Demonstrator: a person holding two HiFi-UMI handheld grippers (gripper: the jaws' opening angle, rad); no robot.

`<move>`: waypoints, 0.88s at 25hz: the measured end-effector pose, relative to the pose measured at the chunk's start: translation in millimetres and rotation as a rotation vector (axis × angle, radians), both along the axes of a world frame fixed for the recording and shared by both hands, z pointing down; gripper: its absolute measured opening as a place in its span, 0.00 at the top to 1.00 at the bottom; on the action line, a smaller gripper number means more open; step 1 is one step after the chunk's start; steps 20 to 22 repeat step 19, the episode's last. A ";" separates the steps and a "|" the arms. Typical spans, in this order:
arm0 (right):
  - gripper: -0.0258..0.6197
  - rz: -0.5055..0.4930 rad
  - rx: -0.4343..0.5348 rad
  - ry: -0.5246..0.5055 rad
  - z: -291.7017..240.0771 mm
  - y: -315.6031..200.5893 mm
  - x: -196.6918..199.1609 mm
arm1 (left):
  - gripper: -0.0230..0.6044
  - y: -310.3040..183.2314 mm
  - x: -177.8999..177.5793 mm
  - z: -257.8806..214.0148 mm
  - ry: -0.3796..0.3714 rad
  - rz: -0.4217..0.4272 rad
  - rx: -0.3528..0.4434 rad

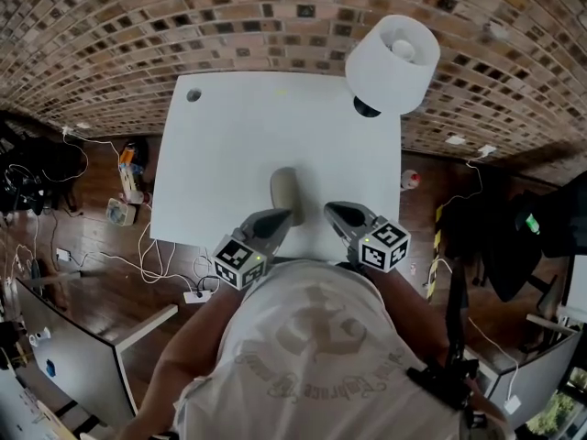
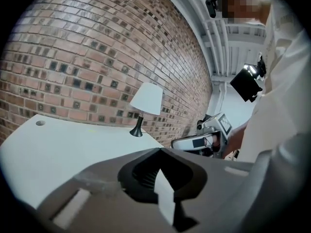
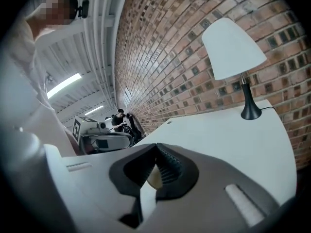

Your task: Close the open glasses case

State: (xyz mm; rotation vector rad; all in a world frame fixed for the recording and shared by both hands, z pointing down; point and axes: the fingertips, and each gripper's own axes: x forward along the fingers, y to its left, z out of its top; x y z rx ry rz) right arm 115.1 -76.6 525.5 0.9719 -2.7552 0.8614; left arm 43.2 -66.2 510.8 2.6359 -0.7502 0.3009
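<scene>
A grey-beige glasses case (image 1: pixel 286 191) lies lengthwise on the white table (image 1: pixel 229 136), near its front edge, and its lid looks down. My left gripper (image 1: pixel 290 216) is shut and empty, its tips right at the case's near end; whether they touch it I cannot tell. My right gripper (image 1: pixel 331 210) is shut too, a little to the right of the case. In the left gripper view the jaws of the left gripper (image 2: pixel 158 152) meet with nothing between them. In the right gripper view the right gripper (image 3: pixel 155 147) is shut, and a beige patch shows behind its jaws.
A white-shaded lamp (image 1: pixel 393 62) on a black foot stands at the table's far right corner. A cable hole (image 1: pixel 193 94) is at the far left corner. A brick wall (image 1: pixel 138 26) runs behind the table. Cables lie on the wooden floor (image 1: pixel 92 246) to the left.
</scene>
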 end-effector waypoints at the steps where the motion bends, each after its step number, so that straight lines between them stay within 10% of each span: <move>1: 0.95 -0.002 0.010 -0.001 -3.3 -0.3 1.6 | 0.96 0.5 1.2 -0.1 0.000 -0.002 0.000; 22: 0.95 -0.111 0.051 -0.036 -2.5 -9.6 -23.0 | 0.96 -0.1 -25.5 4.2 -0.056 -0.116 -0.011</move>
